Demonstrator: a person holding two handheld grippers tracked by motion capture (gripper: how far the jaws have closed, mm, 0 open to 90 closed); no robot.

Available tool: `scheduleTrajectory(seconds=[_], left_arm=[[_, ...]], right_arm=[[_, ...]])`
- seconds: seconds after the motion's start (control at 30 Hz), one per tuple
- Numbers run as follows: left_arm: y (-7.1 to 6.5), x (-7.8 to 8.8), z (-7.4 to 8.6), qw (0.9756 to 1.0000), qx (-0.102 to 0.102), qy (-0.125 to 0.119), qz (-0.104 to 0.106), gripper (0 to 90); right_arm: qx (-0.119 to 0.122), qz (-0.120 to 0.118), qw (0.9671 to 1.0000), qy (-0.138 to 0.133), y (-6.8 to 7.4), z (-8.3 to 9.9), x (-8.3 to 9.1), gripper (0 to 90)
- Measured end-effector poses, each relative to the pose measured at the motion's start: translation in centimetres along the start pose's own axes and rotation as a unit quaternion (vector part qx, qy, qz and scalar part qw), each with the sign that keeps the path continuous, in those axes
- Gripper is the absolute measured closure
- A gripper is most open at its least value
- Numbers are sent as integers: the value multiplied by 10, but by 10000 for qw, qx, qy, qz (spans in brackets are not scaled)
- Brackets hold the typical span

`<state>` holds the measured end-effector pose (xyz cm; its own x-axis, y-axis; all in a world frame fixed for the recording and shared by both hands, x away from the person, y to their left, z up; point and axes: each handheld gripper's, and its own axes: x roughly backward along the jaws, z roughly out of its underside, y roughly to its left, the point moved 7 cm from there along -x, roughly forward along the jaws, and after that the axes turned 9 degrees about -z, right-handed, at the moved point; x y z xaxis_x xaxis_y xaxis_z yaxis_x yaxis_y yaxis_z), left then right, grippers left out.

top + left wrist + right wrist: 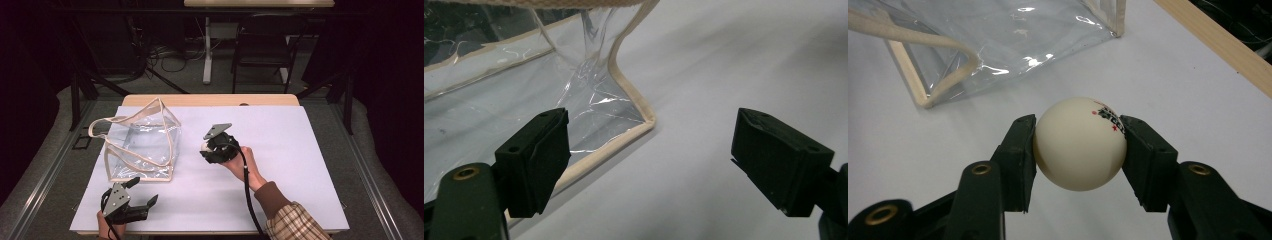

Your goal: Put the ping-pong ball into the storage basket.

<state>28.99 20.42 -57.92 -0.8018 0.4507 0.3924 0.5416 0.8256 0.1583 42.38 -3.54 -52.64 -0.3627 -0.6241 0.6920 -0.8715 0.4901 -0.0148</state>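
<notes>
A cream-white ball point(1079, 144) with a small red and black print sits clamped between the jaws of my right gripper point(1079, 150), held a little above the white table sheet. In the high view the right gripper point(207, 146) hovers mid-table, just right of a clear plastic bag point(141, 142) with beige trim and handles. The bag point(998, 37) lies ahead of the ball and to its left. My left gripper point(142, 191) rests near the front left edge, open, jaws wide apart with nothing between them. Its jaws point at the bag's near corner point(644, 122).
A white sheet point(280, 200) covers the wooden table, whose bare far edge point(210, 100) shows behind the bag. Beyond the table stand a black chair point(262, 47) and a second table's leg point(207, 50), with cables on the floor.
</notes>
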Motion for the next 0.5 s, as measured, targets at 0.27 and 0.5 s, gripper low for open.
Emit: scheduleTrajectory(seconds=[0.27,0.5], left_arm=[[0,0,0,10000,-9,3,5,160],[0,0,0,10000,-13,-4,7,160]], right_arm=[[23,46,10000,14,-1,-4,6,509],[41,73,10000,-7,-3,-8,12,508]])
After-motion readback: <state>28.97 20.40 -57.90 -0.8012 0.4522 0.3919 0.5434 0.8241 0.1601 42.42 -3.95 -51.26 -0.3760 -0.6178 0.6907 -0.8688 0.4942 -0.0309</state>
